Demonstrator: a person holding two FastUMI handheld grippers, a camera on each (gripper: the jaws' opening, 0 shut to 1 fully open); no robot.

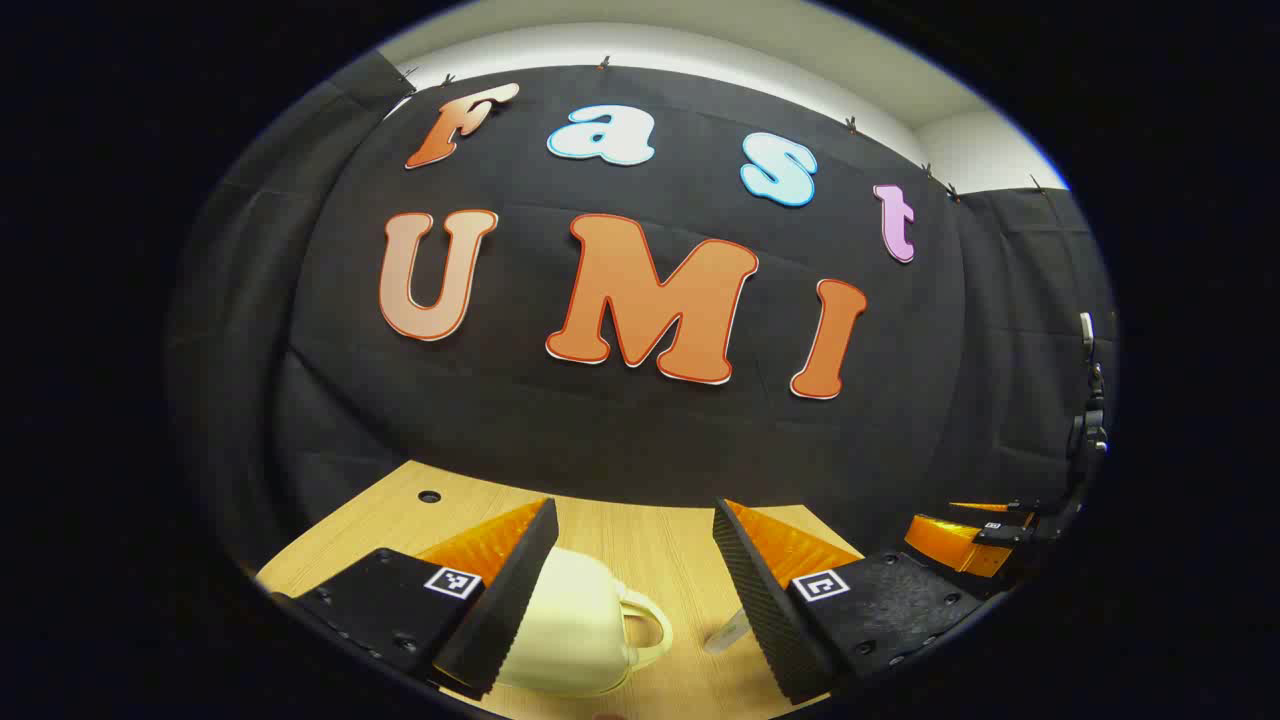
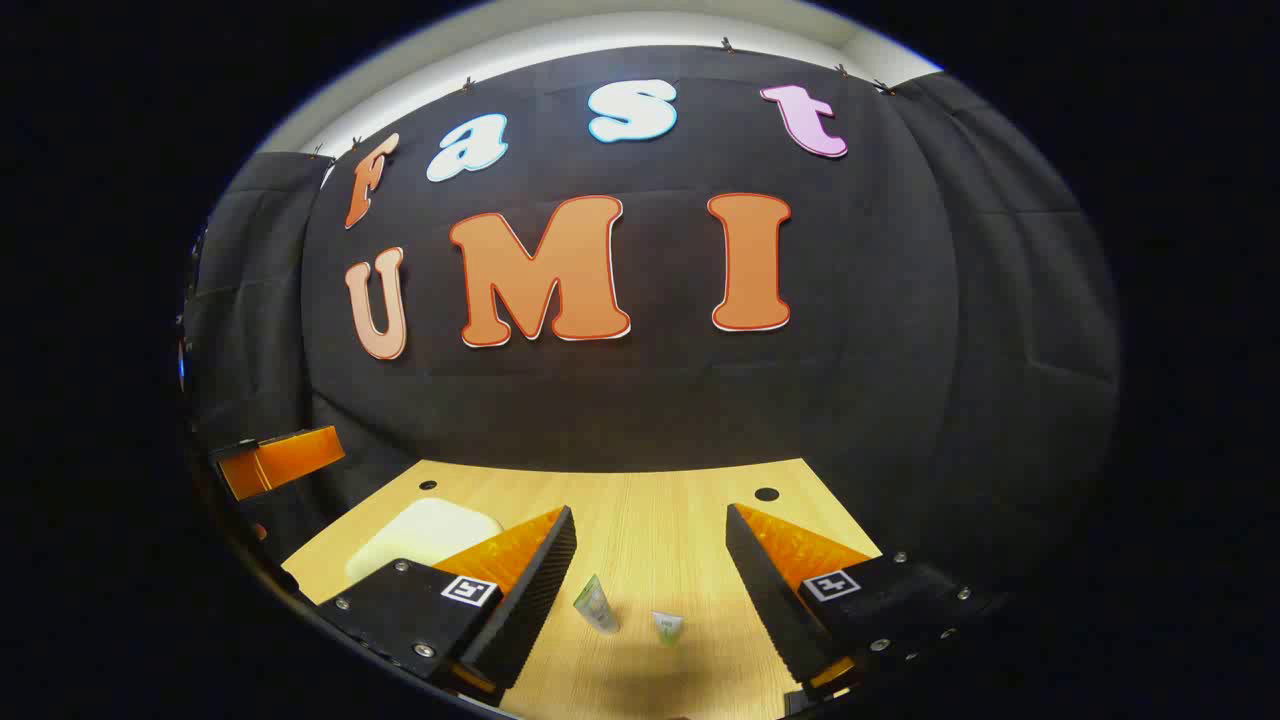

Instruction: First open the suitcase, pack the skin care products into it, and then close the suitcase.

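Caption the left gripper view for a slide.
Open left tool poised above a closed cream hard-shell suitcase with handle, lying on the light wooden table.

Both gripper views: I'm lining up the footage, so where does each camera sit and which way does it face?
Left gripper view: rides the left gripper, facing the booth wall over the table; its open fingers frame the cream suitcase.
Right gripper view: rides the right gripper, facing likewise; open fingers frame two skin care tubes.
Shared: table, suitcase, each other's gripper at the edge.
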